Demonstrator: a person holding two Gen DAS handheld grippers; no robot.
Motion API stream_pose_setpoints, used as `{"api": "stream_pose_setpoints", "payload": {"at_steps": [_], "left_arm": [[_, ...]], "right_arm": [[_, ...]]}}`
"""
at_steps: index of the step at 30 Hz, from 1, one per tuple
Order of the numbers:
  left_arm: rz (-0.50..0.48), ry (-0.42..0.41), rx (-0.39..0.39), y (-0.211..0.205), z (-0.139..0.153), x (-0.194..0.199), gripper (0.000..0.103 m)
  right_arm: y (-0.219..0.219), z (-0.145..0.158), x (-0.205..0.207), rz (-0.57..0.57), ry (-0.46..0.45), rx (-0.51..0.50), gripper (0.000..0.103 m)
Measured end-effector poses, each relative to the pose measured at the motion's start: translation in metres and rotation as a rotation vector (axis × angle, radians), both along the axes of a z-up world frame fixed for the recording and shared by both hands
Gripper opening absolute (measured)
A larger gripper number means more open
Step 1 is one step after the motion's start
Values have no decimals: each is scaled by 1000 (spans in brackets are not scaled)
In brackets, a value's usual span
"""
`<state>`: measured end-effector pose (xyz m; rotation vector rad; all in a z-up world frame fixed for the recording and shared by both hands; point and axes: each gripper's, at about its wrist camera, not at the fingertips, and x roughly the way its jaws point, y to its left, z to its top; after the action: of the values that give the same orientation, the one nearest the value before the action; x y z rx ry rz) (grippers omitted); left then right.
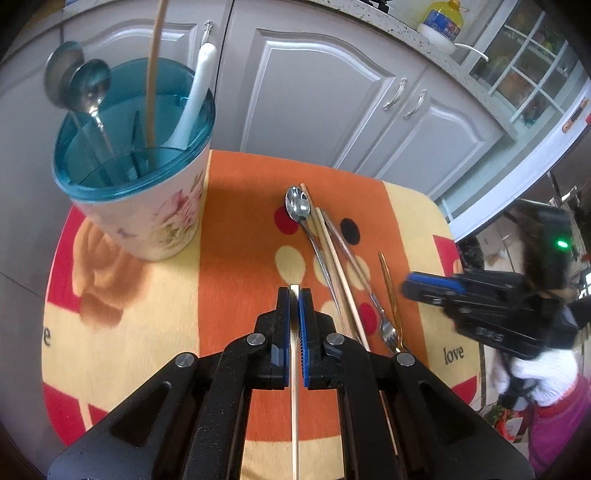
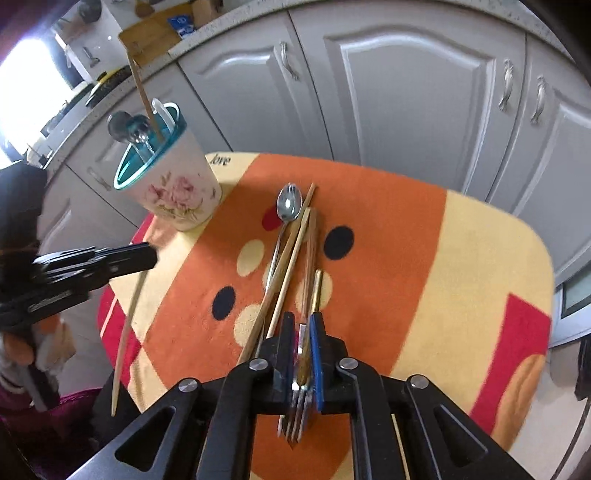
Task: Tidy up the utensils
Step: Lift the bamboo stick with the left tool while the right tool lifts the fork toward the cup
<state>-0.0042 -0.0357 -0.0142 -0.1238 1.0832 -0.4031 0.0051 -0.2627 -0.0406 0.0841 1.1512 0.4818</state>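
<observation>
A floral cup with a teal rim (image 1: 147, 206) stands at the mat's far left and holds spoons, a white spoon and a chopstick; it also shows in the right wrist view (image 2: 173, 192). My left gripper (image 1: 294, 291) is shut on a pale chopstick (image 1: 294, 387), held above the mat; the same chopstick shows in the right wrist view (image 2: 127, 332). My right gripper (image 2: 301, 321) is closed around two forks (image 2: 297, 417). A steel spoon (image 2: 289, 203), chopsticks (image 2: 284, 273) and a gold utensil (image 2: 317, 291) lie in a pile on the mat.
The orange, yellow and red mat (image 2: 424, 258) covers a small table. Grey kitchen cabinets (image 2: 406, 92) stand behind it. An oil bottle (image 1: 443, 22) sits on the counter. The right gripper's body (image 1: 480, 306) is at the mat's right edge.
</observation>
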Motion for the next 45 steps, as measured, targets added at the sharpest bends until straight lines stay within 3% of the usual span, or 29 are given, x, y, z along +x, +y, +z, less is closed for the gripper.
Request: {"api": "stream_pose_setpoints", "payload": {"at_steps": [1,2,5,9,11,19,26,38,45], "left_arm": [[1,0,2,-2,-1,1,3],[3,-1,4,-1,-1,0,3],[15,2,2,6,0,-4,3],[26,13,-1,10,-3,-4,3],[30,17,-6,11,-4,-5,3],[26,15,-16,8,-1,-5,3],[9,-3,-37,0,10,-9,3],[35,-109,-91,28,72,-16,3],[82,-198,-122,70,131,-10,3]], "right_arm": [[2,-7,6,-6,19,-1,20],[2,-11,9,-16,27,-5,35],[1,-24,24,-48,57,2,37],[1,-32,30,-36,70,1,8],[1,-28,26,-23,58,21,7],[-20,38,-21,-7,-82,112,7],[-25,75,-41,0,-161,150,7],[17,134,-24,85,-281,190,7],[51,168,-1,144,-342,195,7]]}}
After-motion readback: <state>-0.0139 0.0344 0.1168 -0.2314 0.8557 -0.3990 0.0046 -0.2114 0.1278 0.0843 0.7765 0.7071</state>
